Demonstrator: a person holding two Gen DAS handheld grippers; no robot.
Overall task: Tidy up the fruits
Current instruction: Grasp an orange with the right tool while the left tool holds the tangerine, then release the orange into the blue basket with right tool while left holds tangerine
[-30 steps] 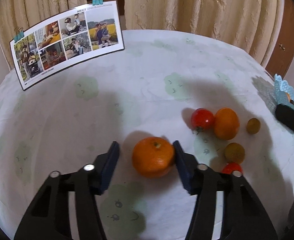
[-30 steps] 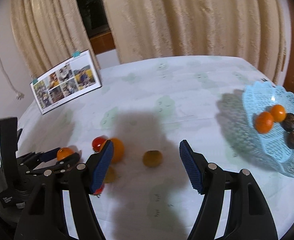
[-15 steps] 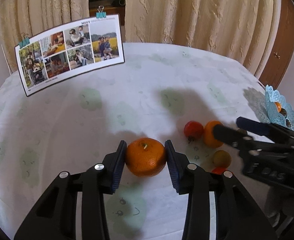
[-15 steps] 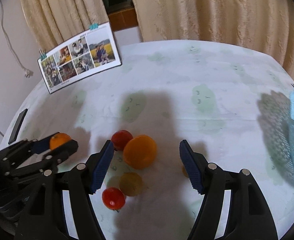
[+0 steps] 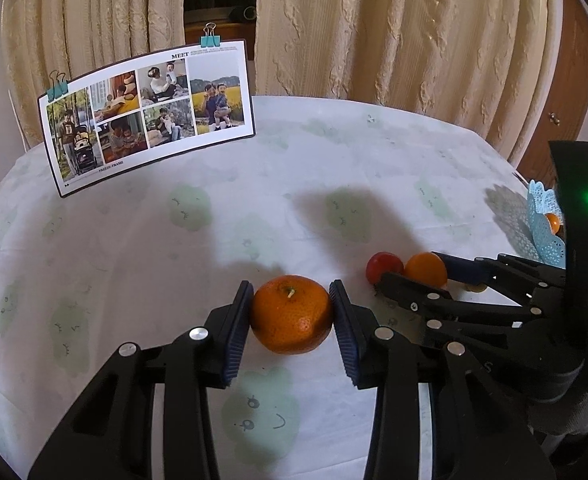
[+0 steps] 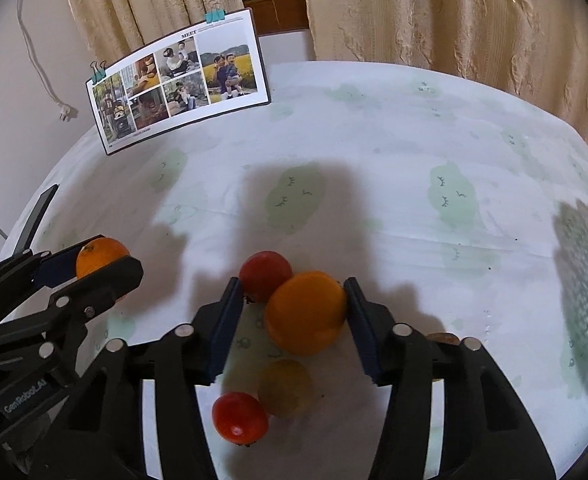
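A: Where's the fruit right now?

B: The stemmed orange (image 5: 292,314) sits between the pads of the left gripper (image 5: 292,320), both pads touching its sides. Whether it is off the tablecloth (image 5: 333,168) I can't say. The smooth orange (image 6: 305,312) lies between the fingers of the right gripper (image 6: 294,316); the right pad touches it, the left pad stands apart with a gap — so that claw is still spread, not yet holding.

A: What else is in the way?

B: A red tomato (image 6: 265,275) presses against the smooth orange on its far left, just beside the left pad's tip. A yellowish fruit (image 6: 285,387) and a second tomato (image 6: 240,416) lie nearer the wrist, below the fingers.

A: So how should the right side close?

B: Slowly, I'd judge, and centred on the orange, nudged a touch rightward so the left pad doesn't catch the tomato or roll it away. Lift straight up once both pads bear.

A: And the destination?

B: Probably the blue basket (image 5: 543,220) at the table's right edge; it seems to hold fruit already, though it's mostly hidden. The photo card (image 5: 150,116) stands well clear at the back.
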